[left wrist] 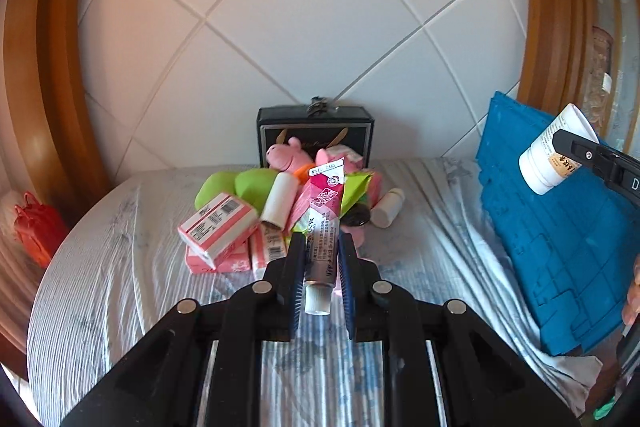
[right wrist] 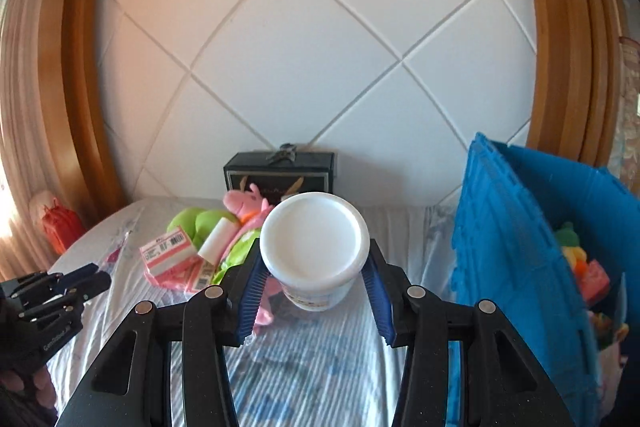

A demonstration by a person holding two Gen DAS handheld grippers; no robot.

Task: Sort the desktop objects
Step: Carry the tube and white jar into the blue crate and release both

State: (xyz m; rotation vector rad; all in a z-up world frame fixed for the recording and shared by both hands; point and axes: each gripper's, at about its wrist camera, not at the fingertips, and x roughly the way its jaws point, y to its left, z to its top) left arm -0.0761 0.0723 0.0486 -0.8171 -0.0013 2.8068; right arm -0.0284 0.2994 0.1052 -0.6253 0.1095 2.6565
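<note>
A pink-and-silver tube (left wrist: pixel 323 227), its white cap toward the camera, is clamped upright-to-tilted between the blue pads of the left gripper (left wrist: pixel 323 251), held in the air above a striped bedsheet (left wrist: pixel 120 291). The right gripper (right wrist: pixel 314 267) grasps a white jar (right wrist: pixel 314 247) by its sides, the round lid facing the lens; in the left wrist view the same jar (left wrist: pixel 552 155) shows tilted at the right edge, a printed label on its side, gripped in front of a blue folding crate (left wrist: pixel 560 227).

Behind the tube, the remaining clutter lies heaped in the middle of the bed: a pink-and-white carton (left wrist: pixel 218 227) resting on flatter pink packets, a white cylinder (left wrist: pixel 280 203) leaning on two green plush shapes (left wrist: pixel 236 187), a pink pig toy (left wrist: pixel 288 155) at the back, and a small white bottle (left wrist: pixel 386 207) lying on its side at the heap's right. A black gift box (left wrist: pixel 316 131) stands just behind the heap, against a white quilted headboard (left wrist: pixel 300 7) framed in brown wood. A red bag (left wrist: pixel 38 227) sits off the bed's left edge.

Seen from the right wrist camera, the crate (right wrist: pixel 520 235) stands open beside the right gripper, with colourful toys, green, yellow and pink, visible inside it
</note>
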